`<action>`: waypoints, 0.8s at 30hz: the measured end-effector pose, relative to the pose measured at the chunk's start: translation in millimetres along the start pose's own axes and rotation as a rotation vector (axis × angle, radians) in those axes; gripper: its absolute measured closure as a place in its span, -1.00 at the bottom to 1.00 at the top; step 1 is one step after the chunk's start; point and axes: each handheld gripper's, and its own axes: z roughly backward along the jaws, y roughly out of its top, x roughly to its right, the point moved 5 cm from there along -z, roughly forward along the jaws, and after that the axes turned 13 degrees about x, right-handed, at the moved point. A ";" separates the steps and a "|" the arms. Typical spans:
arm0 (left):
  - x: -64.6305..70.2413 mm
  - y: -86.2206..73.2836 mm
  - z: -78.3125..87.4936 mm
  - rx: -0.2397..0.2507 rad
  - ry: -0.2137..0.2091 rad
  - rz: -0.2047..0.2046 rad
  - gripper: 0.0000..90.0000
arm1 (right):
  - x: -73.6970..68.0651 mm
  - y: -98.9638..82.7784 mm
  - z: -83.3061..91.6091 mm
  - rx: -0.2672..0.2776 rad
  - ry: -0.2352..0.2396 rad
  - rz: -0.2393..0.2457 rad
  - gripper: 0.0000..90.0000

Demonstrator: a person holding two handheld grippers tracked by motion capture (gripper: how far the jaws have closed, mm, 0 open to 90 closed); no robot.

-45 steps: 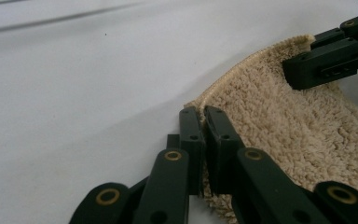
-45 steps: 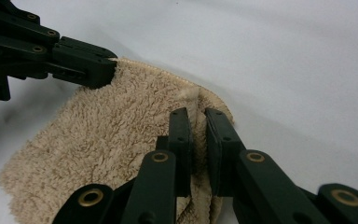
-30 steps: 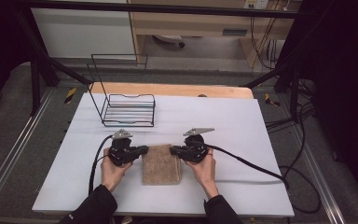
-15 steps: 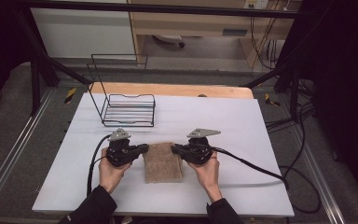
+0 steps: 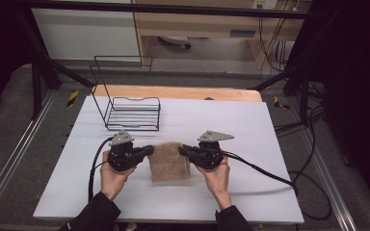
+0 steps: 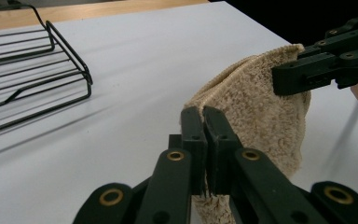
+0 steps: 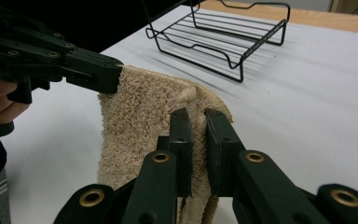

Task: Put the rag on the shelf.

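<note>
Towel [image 5: 169, 161] pinched at both near-rack corners, just in front of wire rack [image 5: 132, 113]; left gripper [image 5: 147, 150] and right gripper [image 5: 183, 149] clamped tight on cloth; lift-and-fold step, apparently; next, likely carrying held edge evenly away from rack.

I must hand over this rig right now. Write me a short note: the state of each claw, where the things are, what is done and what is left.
Left claw: shut on the left top corner of the beige terry towel.
Right claw: shut on the right top corner of the same towel.
Towel: folded, its held edge lifted off the white table, the rest hanging down toward it.
Black wire rack: empty, at the far left of the table.
Done: both corners gripped, towel raised.
Left: probably finish the fold or carry the towel to the rack; I cannot tell which.
</note>
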 end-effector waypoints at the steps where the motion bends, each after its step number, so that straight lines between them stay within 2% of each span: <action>1: 0.6 1.3 0.9 0.002 -0.001 -0.006 0.93 | -0.6 1.3 0.4 0.005 0.001 0.005 0.83; 10: 3.6 17.8 10.3 0.048 -0.001 -0.029 0.93 | -8.7 19.4 6.4 0.068 0.007 0.040 0.83; 24: 1.2 39.4 22.2 0.130 0.018 -0.054 0.93 | -19.8 43.2 5.1 0.151 0.000 0.074 0.83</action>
